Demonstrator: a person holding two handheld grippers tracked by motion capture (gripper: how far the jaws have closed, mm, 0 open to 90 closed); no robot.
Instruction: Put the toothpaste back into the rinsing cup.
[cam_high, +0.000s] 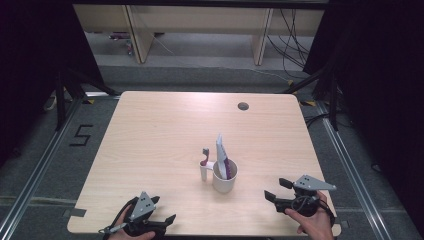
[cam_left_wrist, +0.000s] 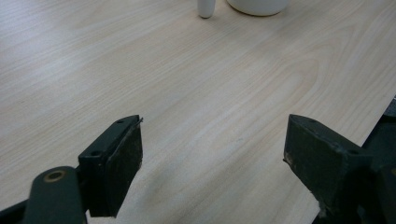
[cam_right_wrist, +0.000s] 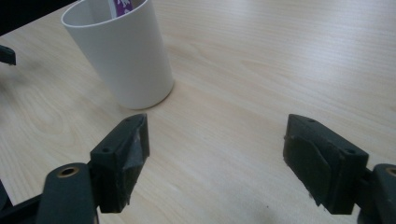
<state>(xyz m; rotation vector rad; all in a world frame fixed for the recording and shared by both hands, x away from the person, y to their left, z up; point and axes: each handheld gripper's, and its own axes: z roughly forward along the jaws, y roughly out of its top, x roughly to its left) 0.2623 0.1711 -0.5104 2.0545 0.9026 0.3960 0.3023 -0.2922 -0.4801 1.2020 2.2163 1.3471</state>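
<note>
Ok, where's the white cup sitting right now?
In the high view the white cup stands upright near the table's middle, slightly toward the near edge, between the two grippers, with a toothbrush in a small white holder just to its left.

A lab: black curtains (cam_high: 380, 75), floor rails (cam_high: 45, 160), loose cables (cam_high: 290, 40).
</note>
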